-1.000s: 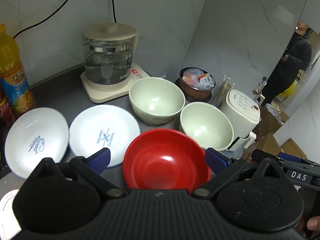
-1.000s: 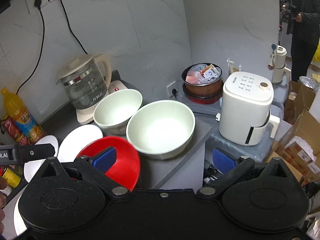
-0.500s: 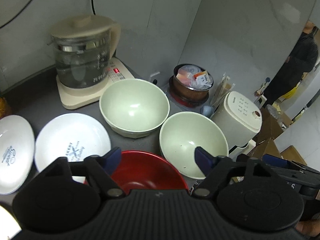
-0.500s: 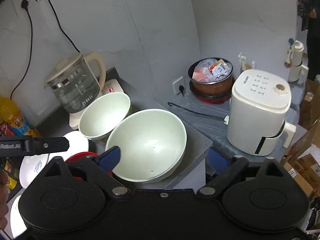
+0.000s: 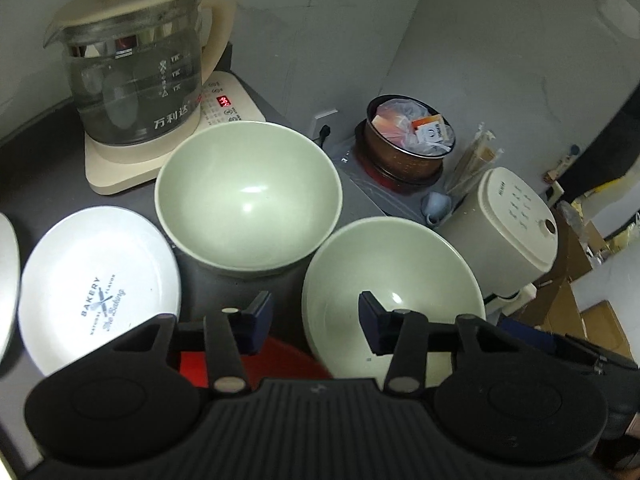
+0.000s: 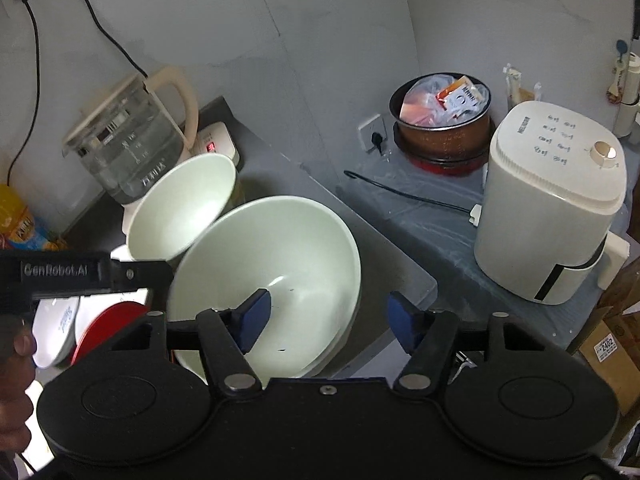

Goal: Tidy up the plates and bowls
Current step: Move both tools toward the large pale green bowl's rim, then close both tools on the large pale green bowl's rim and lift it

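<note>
Two pale green bowls stand on the dark counter: the far bowl by the kettle and the near bowl at the counter's right end. My left gripper straddles the near bowl's left rim, one pad outside and one inside; its jaws are closing and do not touch the rim. My right gripper straddles the near bowl's right rim in the same way, jaws closing, pads clear of it. A red bowl lies mostly hidden under the left gripper. A white bakery plate sits to the left.
A glass kettle on its cream base stands behind the bowls. A second white plate shows at the left edge. Past the counter's right edge, lower down, are a brown pot of packets and a white appliance.
Both grippers have come forward and down over the near green bowl, and their jaws have narrowed. The red bowl has slid almost out of sight beneath the left gripper.
</note>
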`<state>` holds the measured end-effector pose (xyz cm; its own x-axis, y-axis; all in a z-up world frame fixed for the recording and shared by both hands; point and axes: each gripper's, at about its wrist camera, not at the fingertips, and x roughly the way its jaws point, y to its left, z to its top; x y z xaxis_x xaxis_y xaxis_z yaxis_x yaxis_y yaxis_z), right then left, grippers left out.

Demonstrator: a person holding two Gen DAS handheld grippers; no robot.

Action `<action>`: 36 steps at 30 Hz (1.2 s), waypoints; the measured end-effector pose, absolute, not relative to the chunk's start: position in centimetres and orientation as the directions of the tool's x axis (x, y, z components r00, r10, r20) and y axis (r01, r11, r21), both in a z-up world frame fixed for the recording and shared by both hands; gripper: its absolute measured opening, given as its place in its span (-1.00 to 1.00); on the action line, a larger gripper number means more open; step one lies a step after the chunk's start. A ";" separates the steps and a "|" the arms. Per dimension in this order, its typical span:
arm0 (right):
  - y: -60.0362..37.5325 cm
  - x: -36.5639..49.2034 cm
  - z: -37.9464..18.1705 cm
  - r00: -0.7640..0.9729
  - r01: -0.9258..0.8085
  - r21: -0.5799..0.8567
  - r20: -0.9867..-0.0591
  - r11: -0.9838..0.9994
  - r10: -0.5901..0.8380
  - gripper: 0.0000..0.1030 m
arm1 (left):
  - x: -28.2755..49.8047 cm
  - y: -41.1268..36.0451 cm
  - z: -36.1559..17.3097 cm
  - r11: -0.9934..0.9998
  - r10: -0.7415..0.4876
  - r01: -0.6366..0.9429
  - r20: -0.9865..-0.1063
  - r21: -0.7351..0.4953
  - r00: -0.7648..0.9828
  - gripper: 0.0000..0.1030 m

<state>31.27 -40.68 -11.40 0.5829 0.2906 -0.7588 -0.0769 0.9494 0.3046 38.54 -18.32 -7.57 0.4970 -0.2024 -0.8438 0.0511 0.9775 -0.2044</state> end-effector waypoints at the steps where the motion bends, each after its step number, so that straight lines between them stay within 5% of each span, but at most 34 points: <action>1: -40.7 31.5 -11.6 0.576 -0.083 0.308 -0.761 0.948 0.298 0.17 | 38.9 -18.4 -7.8 0.979 -0.196 0.044 -0.846 -0.201 0.495 -0.16; 18: -41.3 33.9 -14.4 0.491 -0.079 0.367 -0.795 0.927 0.357 -0.64 | 41.5 -20.1 -12.0 0.985 -0.140 -0.034 -0.911 -0.166 0.388 -0.79; 36: -41.8 32.1 -9.2 0.615 -0.099 0.353 -0.714 0.930 0.336 -0.68 | 39.6 -18.8 -7.1 0.970 -0.198 -0.021 -0.837 -0.242 0.509 -0.94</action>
<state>32.06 -41.85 -9.17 0.6148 0.3360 -0.7135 -0.0985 0.9303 0.3532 39.58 -18.81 -7.14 0.5093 -0.1979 -0.8375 -0.0209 0.9700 -0.2420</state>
